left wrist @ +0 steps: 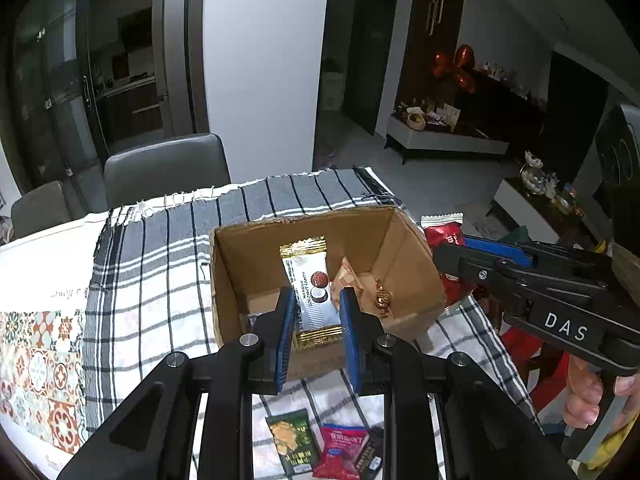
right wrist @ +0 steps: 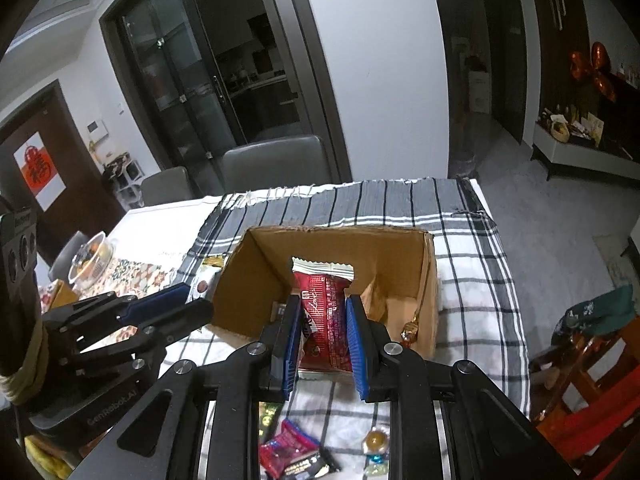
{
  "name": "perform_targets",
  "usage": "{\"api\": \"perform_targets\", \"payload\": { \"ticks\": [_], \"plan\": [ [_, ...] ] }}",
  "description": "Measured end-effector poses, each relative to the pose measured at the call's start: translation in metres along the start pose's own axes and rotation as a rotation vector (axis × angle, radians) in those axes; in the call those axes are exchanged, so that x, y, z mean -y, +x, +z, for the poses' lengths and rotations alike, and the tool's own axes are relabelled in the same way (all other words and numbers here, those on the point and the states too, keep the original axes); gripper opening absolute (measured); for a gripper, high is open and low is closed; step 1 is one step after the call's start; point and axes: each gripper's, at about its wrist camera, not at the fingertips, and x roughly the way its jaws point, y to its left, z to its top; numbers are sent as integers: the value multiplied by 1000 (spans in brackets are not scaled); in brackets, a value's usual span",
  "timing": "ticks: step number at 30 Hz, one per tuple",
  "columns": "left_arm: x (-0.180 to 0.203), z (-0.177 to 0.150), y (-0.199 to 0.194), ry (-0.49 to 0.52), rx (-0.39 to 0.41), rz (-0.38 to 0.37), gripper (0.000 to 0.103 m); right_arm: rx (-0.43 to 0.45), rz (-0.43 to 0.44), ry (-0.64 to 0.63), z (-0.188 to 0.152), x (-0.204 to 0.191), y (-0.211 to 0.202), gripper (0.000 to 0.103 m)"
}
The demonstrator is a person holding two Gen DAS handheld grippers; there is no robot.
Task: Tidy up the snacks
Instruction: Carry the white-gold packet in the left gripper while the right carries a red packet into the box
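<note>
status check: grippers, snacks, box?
Left gripper shut on white-and-gold coconut candy packet. Right gripper shut on red snack packet. Both above open cardboard box. Nothing blocking.

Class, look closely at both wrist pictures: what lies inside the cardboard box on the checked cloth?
Inside the cardboard box a small gold-wrapped candy lies by the right wall, with a tan wrapper near it. The held coconut candy pack and red snack pack hide much of the floor.

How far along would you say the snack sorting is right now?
Done: a few sweets already lie in the cardboard box. In hand: left gripper holds a coconut candy bar, right gripper a red packet, both over the box. Left: loose snacks on the checked cloth.
</note>
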Motion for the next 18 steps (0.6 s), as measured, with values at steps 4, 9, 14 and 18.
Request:
{"api": "perform_targets", "payload": {
  "ticks": [4, 9, 14, 18],
  "plan": [
    [-3, 6, 14, 1, -17, 13, 23, -23, -27, 2, 7, 7, 15, 24],
    [-8, 9, 24, -14, -12, 17, 40, -40, -68, 4, 8, 12, 27, 27],
    [-8, 1, 22, -10, -20, 21, 41, -42, -87, -4, 2, 13, 26, 32],
    [-6, -8, 14, -2, -19, 35, 41, -35, -83, -11, -10, 9, 16, 33]
  ]
}}
